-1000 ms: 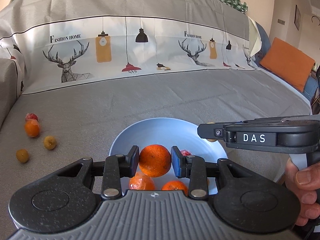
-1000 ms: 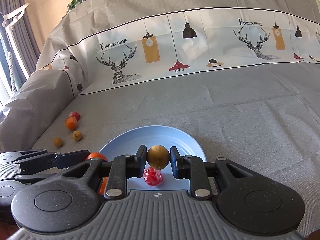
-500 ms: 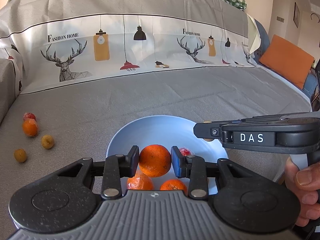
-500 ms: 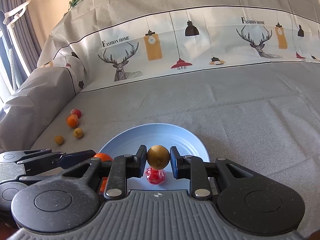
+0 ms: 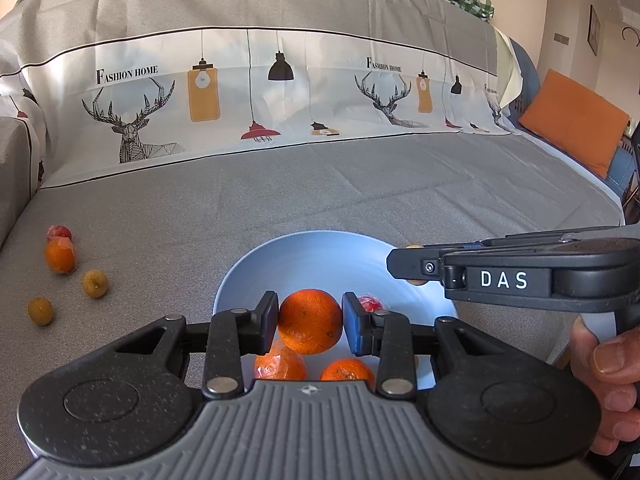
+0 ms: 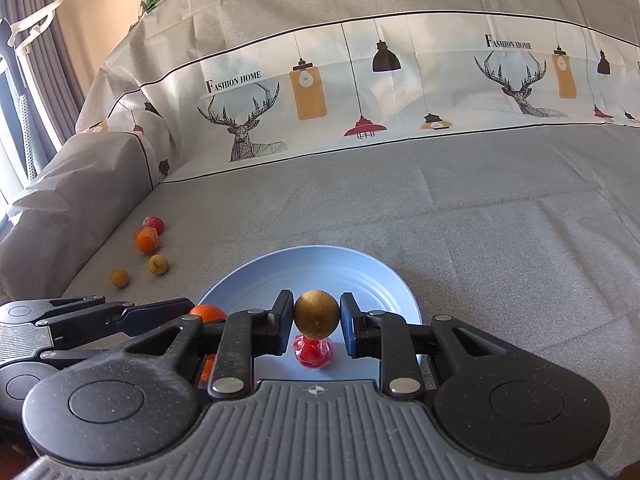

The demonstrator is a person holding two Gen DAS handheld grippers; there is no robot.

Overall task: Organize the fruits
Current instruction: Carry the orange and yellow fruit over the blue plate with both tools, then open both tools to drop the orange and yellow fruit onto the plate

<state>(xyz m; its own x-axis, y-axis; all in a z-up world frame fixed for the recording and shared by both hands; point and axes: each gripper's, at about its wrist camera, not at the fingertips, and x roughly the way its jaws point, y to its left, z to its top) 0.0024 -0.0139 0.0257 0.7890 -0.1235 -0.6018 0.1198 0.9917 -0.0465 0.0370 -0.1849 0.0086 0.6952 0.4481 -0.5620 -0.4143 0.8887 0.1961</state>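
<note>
Two fruits being held over the blue plate

An orange, bright and dimpled, is being pinched by the left gripper, while a small brownish-gold round fruit is being clamped by the right gripper. Two more oranges and a red wrapped fruit are being kept on the plate; four loose fruits are being left on the grey sofa cover.

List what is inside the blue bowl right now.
In the blue bowl: two oranges and a red fruit. The gripper bodies cover the bowl's near part, so more may lie there unseen.
</note>
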